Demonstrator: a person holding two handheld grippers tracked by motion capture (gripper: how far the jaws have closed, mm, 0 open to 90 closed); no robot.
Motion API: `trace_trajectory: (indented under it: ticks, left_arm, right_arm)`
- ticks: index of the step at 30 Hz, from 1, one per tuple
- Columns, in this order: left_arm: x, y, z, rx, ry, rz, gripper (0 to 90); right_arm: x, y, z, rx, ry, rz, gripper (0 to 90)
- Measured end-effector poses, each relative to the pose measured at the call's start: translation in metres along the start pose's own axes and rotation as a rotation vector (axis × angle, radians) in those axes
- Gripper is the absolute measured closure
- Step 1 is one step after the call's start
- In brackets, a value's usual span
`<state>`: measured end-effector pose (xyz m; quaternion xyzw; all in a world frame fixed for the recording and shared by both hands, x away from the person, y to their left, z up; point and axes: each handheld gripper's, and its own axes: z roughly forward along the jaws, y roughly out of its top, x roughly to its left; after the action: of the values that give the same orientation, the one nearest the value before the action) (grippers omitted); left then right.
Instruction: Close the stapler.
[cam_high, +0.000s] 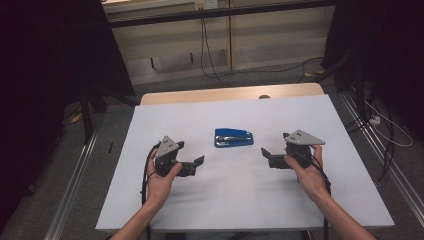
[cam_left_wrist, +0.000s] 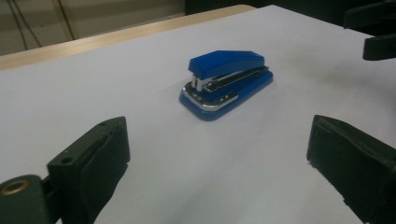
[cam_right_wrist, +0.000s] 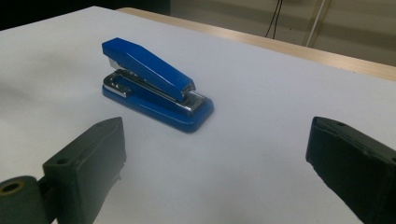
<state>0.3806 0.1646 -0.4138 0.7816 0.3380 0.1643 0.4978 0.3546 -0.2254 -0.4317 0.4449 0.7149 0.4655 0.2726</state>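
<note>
I hold my left gripper (cam_high: 200, 161) over the left half of the white worktop (cam_high: 300, 210), its jaws spread wide with nothing between them. My right gripper (cam_high: 265, 152) sits over the right half, jaws likewise spread and empty. The two point inward toward each other. A blue stapler (cam_high: 233, 137) lies flat near the middle of the worktop, between the grippers and a little nearer the far edge, touching neither. From my left gripper view its metal mouth faces me.
</note>
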Motion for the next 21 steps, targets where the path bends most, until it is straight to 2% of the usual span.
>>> trace_trajectory:
  ticks: [1, 2, 4, 7, 11, 15, 17, 21]
  left_arm:
    - [0.0, -0.001, -0.002, -0.002, 0.007, -0.012, 5.7]
    - [-0.001, -0.003, -0.005, 0.002, 0.025, -0.004, 5.7]
    - [0.0, -0.005, -0.009, -0.003, 0.022, -0.004, 4.7]
    - [0.0, -0.006, -0.017, -0.02, 0.022, -0.026, 4.7]
    - [0.003, -0.008, -0.026, -0.032, 0.022, -0.03, 4.5]
    - [0.009, -0.012, -0.033, -0.035, 0.046, -0.051, 4.3]
    - [0.011, -0.012, -0.037, -0.038, 0.062, -0.041, 4.3]
    - [0.014, -0.013, -0.049, -0.054, 0.077, -0.052, 4.4]
  right_arm:
    - [0.0, -0.001, -0.001, -0.003, 0.0, 0.008, 4.8]
    - [-0.001, -0.002, -0.002, -0.007, -0.002, 0.015, 4.7]
    - [-0.002, -0.003, -0.005, -0.021, -0.018, 0.029, 3.0]
    - [-0.004, -0.004, -0.008, -0.031, -0.028, 0.056, 2.8]
    - [-0.005, -0.007, -0.015, -0.03, -0.038, 0.06, 2.8]
    - [-0.006, -0.01, -0.026, -0.035, -0.057, 0.046, 2.8]
    - [-0.007, -0.011, -0.031, -0.038, -0.065, 0.051, 2.5]
    - [-0.011, -0.014, -0.04, -0.049, -0.08, 0.06, 2.2]
